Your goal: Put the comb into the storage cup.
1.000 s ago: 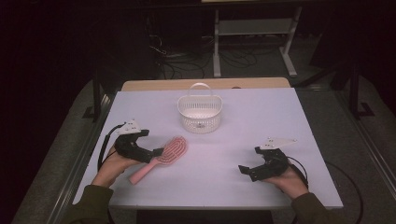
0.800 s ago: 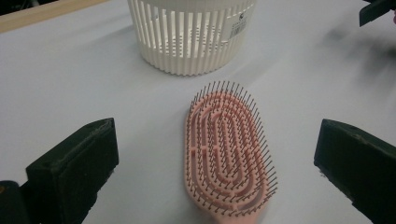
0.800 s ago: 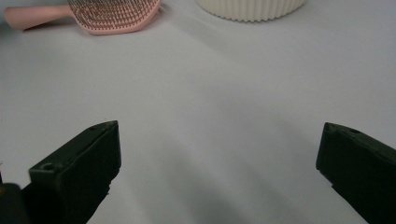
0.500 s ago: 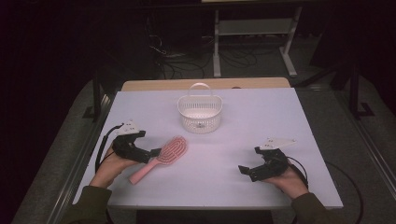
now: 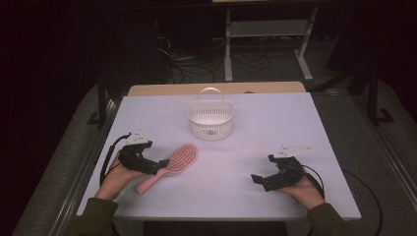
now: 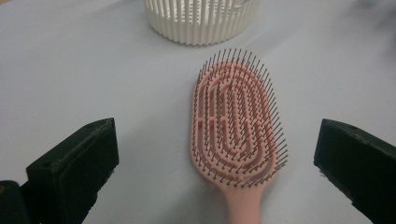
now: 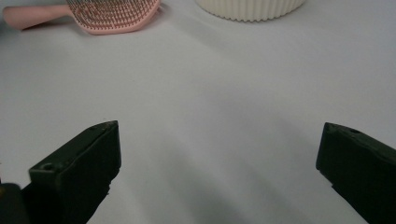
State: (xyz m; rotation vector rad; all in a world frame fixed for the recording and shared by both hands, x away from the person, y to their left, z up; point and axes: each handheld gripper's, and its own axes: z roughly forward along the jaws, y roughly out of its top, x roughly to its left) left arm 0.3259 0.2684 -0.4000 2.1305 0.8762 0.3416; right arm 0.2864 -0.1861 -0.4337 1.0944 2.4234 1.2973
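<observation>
A pink hairbrush point(image 5: 181, 157) lies bristles up on the white table point(image 5: 255, 132), its handle pointing toward the near left. My left gripper point(image 5: 158, 165) is open over the handle end. In the left gripper view the brush head point(image 6: 233, 126) lies between and ahead of the wide-apart jaws of that gripper point(image 6: 215, 137), which touch nothing. A white slatted basket point(image 5: 210, 119) with a handle stands at the table's middle back, also seen as the basket point(image 6: 201, 21) beyond the brush. My right gripper point(image 5: 263, 169) rests open at the near right, and the right gripper point(image 7: 219, 135) has only bare table between its jaws.
In the right gripper view the brush point(image 7: 112, 14) and the basket point(image 7: 250, 8) lie far ahead. A wooden board point(image 5: 216, 88) borders the table's back edge. Dark floor with cables and a white rack point(image 5: 265, 29) lies beyond.
My left gripper has shifted very slightly beside the brush handle. The brush, the basket and the right gripper have stayed where they were.
</observation>
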